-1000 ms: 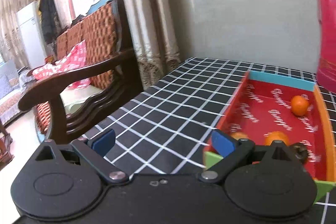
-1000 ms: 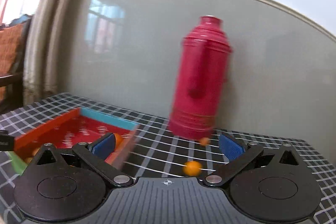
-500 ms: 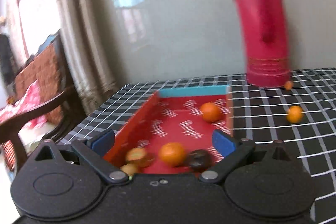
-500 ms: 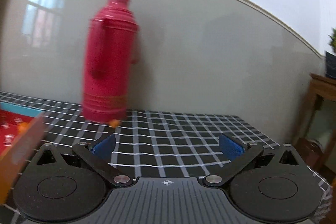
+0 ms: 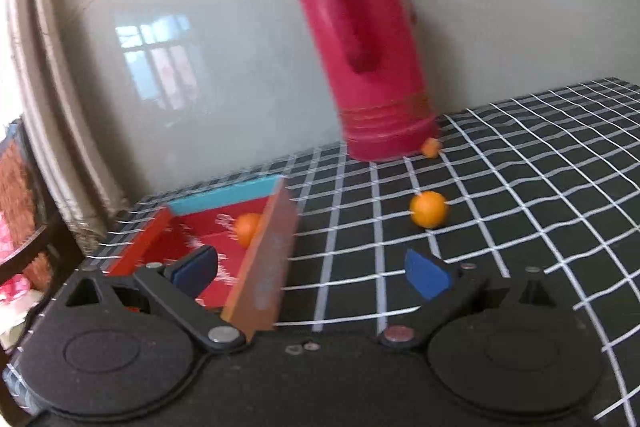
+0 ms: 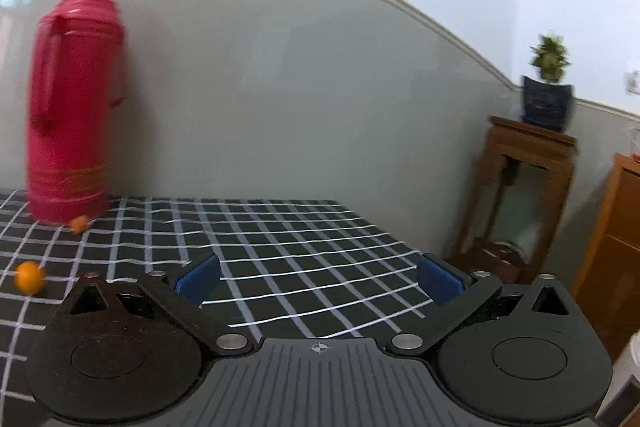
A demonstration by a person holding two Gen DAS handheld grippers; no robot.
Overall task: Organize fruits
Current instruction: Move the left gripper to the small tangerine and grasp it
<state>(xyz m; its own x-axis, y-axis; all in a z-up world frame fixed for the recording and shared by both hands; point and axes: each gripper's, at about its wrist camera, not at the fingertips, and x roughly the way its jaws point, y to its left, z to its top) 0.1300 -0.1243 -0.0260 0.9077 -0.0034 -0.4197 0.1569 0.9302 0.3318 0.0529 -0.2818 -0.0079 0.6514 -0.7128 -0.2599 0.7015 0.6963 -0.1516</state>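
- Left gripper (image 5: 316, 273) and right gripper (image 6: 318, 283): jaws apart, empty.
- Round orange fruit (image 5: 428, 209) loose on black checked table (image 5: 540, 187), beside red cardboard tray (image 5: 266, 259).
- Centre left jaws over it, clamp gently; it may roll.

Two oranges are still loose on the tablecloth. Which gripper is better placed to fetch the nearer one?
Probably the left gripper: open, with the nearer orange just ahead and the tray alongside. The right gripper, also open, sees that orange at its far left edge.
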